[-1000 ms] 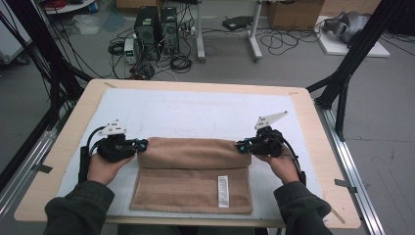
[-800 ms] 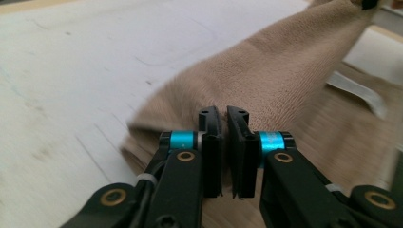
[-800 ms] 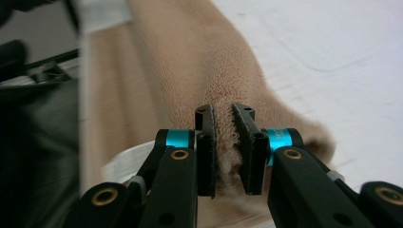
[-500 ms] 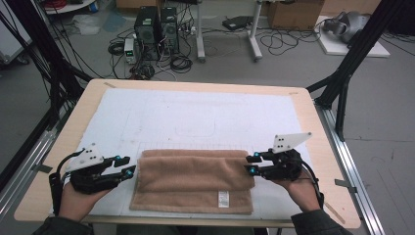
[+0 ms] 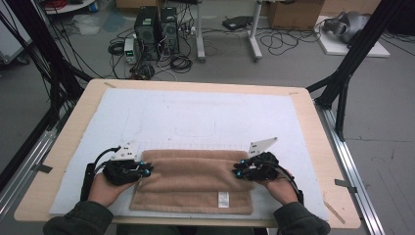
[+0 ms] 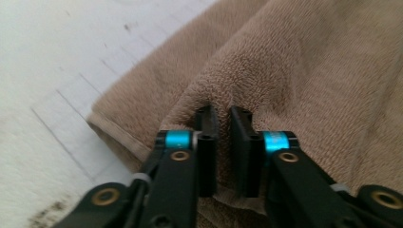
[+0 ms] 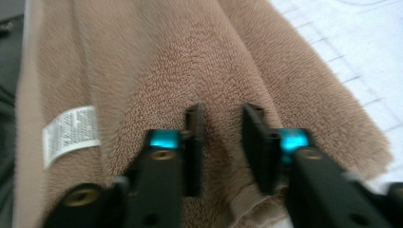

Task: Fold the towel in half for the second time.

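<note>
**Pinching both ends of the towel for the next fold**

My left gripper (image 5: 146,171) sits at the towel's left end, and in the left gripper view its jaws have just closed to a narrow slit with a ridge of terry pinched between the pads (image 6: 205,124). My right gripper (image 5: 237,173) mirrors it at the towel's right end; its jaws have also just been closing, and in the right gripper view they stand a little wider, with a fold of pile bunched up between them and pressed by both pads. So each gripper holds a tuck of cloth, not the whole thickness of the stack.

The towel (image 5: 193,181) lies already folded into a long band on the white mat (image 5: 195,117), near the table's (image 5: 313,127) front edge, just in front of me. Its white label (image 5: 223,199) faces up on the layer nearest me, right of the towel's middle. A second layer shows as a raised roll along the towel's far side.

I judge the step in hand to be the grasp: both ends are taken and nothing is lifted yet. The next move calls for raising both ends together and level, keeping the band taut between the grippers, then carrying the held edge across the towel so the layers land square. The risk I see is that the shallow pinches catch only the top layer, so the lower one would stay behind on the mat.
</note>
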The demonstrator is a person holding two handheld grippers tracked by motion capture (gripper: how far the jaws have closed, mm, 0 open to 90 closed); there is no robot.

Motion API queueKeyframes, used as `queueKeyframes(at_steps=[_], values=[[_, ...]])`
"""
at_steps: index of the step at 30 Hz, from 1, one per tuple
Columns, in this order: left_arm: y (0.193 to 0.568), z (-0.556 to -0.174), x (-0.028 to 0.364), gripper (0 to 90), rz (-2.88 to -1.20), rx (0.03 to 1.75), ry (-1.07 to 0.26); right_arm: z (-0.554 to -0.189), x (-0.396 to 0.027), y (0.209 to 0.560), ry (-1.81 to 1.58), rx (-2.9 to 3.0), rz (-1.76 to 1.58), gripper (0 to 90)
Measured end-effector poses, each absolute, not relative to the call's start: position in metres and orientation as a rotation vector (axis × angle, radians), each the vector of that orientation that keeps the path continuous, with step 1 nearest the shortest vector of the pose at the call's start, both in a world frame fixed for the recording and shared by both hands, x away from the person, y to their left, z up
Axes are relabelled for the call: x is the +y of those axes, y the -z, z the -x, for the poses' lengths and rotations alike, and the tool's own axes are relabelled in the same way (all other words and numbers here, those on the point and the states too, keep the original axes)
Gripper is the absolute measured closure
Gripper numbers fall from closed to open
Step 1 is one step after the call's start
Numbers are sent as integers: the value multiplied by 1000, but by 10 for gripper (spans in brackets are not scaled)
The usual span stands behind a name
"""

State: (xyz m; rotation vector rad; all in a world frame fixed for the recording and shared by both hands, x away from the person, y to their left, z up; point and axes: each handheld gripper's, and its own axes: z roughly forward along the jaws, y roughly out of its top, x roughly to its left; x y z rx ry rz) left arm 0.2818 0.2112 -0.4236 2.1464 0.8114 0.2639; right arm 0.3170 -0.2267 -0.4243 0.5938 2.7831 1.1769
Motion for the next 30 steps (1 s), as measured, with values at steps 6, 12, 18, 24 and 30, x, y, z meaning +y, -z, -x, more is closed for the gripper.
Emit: queueKeyframes(at_steps=[6, 12, 18, 24, 30], values=[[399, -261, 226, 848, -2069, 760, -262, -307, -231, 400, -1253, 2791, -518, 846], [360, -228, 234, 692, -1972, 675, -248, -274, -241, 353, -1487, 2746, -389, 786], [363, -245, 229, 578, -2023, 704, -330, -290, -241, 354, -1353, 2705, -478, 648], [401, -289, 222, 524, -2045, 827, -379, -330, -242, 398, -1177, 2661, -699, 490], [429, -326, 215, 430, -2124, 934, -392, -359, -246, 428, -1101, 2665, -873, 397]])
